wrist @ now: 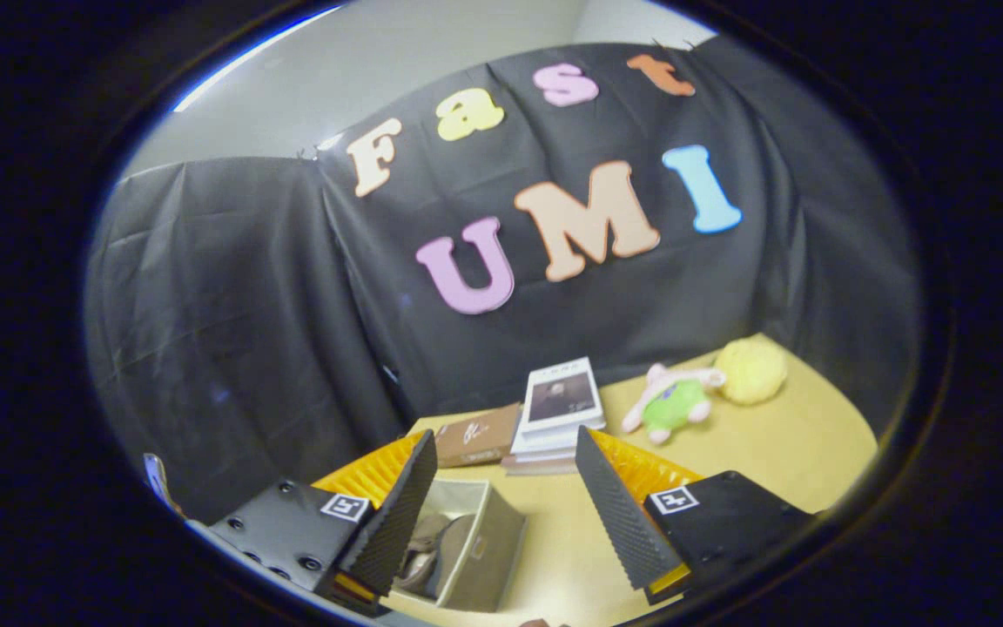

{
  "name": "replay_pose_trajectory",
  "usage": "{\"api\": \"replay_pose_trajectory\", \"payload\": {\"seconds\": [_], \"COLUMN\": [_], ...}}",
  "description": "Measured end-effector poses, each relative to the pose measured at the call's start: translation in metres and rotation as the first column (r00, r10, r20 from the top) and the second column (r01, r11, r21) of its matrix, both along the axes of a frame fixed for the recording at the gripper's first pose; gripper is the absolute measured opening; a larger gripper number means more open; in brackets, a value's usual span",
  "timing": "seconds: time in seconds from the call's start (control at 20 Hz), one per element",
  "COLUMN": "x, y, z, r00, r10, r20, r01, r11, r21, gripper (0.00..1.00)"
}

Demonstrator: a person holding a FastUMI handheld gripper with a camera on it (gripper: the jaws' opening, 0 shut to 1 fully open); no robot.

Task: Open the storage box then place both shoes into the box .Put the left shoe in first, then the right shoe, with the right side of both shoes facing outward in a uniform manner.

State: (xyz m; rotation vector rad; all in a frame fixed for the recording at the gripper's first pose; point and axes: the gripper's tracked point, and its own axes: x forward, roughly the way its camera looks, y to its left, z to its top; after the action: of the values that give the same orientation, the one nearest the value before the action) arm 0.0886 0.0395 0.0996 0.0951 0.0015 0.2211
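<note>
The gripper [501, 475] hangs above the yellow table [780, 453] with its fingers spread wide apart and nothing between them. Just beside the left finger [397, 514], partly hidden behind it, sits the grey fabric storage box [488, 540], its top open; a shoe [432, 544] lies inside, though how many shoes are in there cannot be told. Beyond the fingertips, against the black cloth wall, lie a brown flat box [477, 435] and a stack of books [558, 409] touching it. Beyond the right finger [610, 505] rest a green-and-pink plush toy [671, 402] and, just beside that, a yellow fluffy ball [752, 370].
</note>
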Motion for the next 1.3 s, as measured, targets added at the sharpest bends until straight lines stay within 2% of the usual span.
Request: {"api": "replay_pose_trajectory", "payload": {"seconds": [0.25,0.45,0.55,0.75,1.3], "x": [-0.014,-0.027,-0.029,-0.037,-0.031], "y": [-0.036,-0.072,-0.086,-0.112,-0.146], "z": [0.040,0.054,0.048,0.042,0.042], "r00": [0.981,0.959,0.959,0.961,0.958], "r10": [-0.076,-0.132,-0.139,-0.151,-0.137], "r20": [0.176,0.251,0.248,0.233,0.251], "r01": [0.078,0.147,0.166,0.180,0.164], "r11": [0.997,0.988,0.982,0.978,0.982], "r21": [-0.005,-0.043,-0.089,-0.109,-0.091], "gripper": [1.00,1.00,1.00,1.00,1.00]}}
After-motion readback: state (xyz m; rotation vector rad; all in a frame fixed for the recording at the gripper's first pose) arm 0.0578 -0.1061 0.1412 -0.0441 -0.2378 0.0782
